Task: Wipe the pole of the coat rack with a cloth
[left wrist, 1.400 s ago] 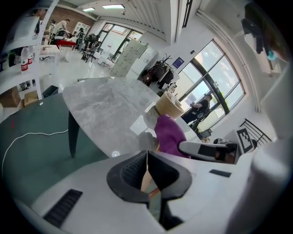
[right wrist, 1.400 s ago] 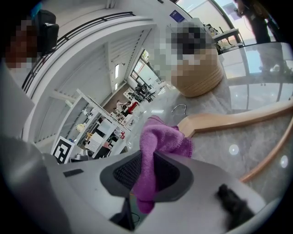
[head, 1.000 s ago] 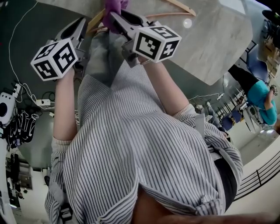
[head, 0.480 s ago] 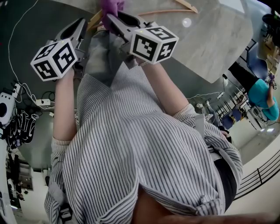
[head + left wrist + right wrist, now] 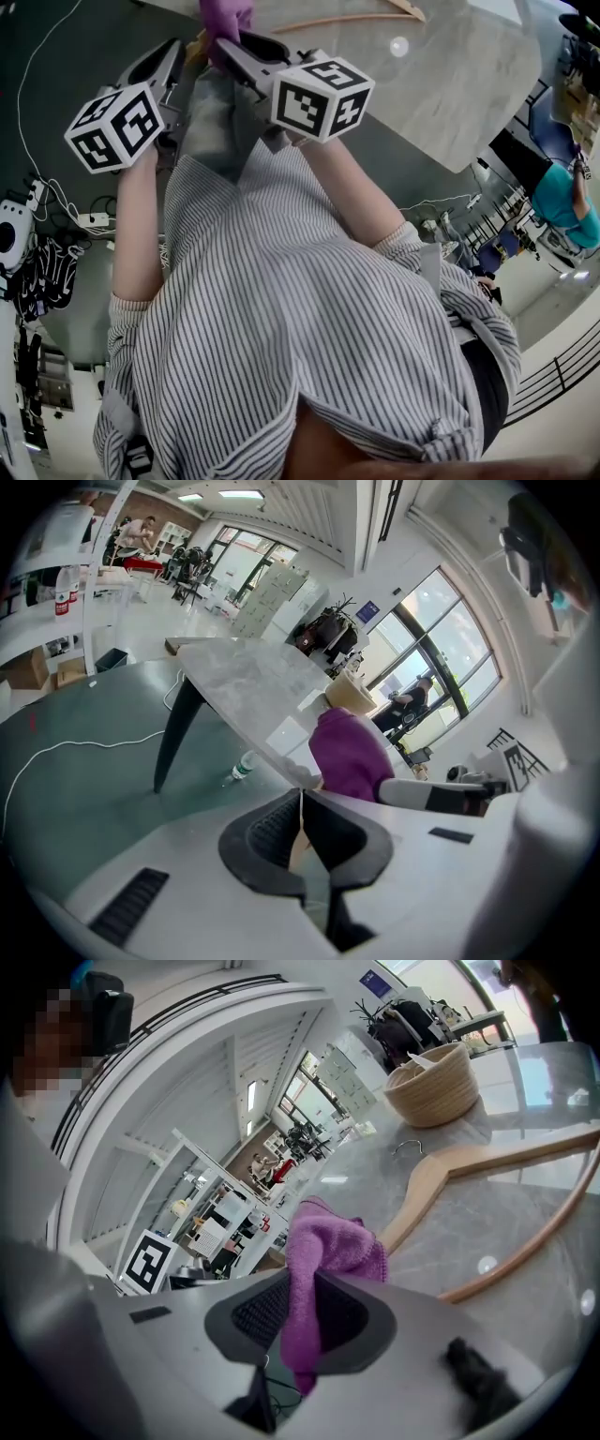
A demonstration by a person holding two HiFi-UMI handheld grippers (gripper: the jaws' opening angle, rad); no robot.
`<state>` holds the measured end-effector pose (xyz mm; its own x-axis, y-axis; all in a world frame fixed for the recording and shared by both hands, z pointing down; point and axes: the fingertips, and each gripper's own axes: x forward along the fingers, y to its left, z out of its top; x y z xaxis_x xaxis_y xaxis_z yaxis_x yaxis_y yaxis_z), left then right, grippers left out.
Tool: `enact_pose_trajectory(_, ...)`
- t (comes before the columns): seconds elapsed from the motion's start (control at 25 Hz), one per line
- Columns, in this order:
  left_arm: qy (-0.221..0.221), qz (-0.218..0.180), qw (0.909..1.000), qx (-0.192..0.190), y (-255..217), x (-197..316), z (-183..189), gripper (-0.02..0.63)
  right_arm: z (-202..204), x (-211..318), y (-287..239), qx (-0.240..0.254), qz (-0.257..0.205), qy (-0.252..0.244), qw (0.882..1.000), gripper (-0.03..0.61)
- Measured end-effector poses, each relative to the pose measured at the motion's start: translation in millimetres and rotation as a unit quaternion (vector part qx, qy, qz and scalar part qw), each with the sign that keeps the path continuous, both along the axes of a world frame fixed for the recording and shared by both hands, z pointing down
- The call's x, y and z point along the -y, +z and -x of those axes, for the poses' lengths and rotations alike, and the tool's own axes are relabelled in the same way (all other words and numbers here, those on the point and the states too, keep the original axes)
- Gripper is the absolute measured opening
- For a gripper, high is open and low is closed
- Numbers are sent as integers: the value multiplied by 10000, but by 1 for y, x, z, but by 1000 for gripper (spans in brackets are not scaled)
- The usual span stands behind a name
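Your right gripper (image 5: 302,1283) is clamped on the purple cloth (image 5: 328,1241), which bunches above its jaws at frame centre. Draw that loose fold along the wooden hanger (image 5: 506,1155) at right of frame with even pressure, since no upright rack pole shows and the hanger appears to be the surface to wipe. Your left gripper (image 5: 300,797) is closed to a hairline on a tan sliver, apparently the hanger's end: use it as the anchor. The woven basket (image 5: 433,1087) at upper right on the marble table (image 5: 375,1162) stands beyond the hanger, clear of the stroke.
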<state>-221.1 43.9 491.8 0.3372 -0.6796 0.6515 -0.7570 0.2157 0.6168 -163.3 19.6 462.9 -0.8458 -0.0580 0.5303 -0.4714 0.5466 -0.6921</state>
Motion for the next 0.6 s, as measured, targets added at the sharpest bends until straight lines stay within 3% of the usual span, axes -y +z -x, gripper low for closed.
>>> enact_pose_trajectory(0.6,98,10,9999,31,-2,-5,-1,18,8,-37,-2,147,335,-324,9988,78)
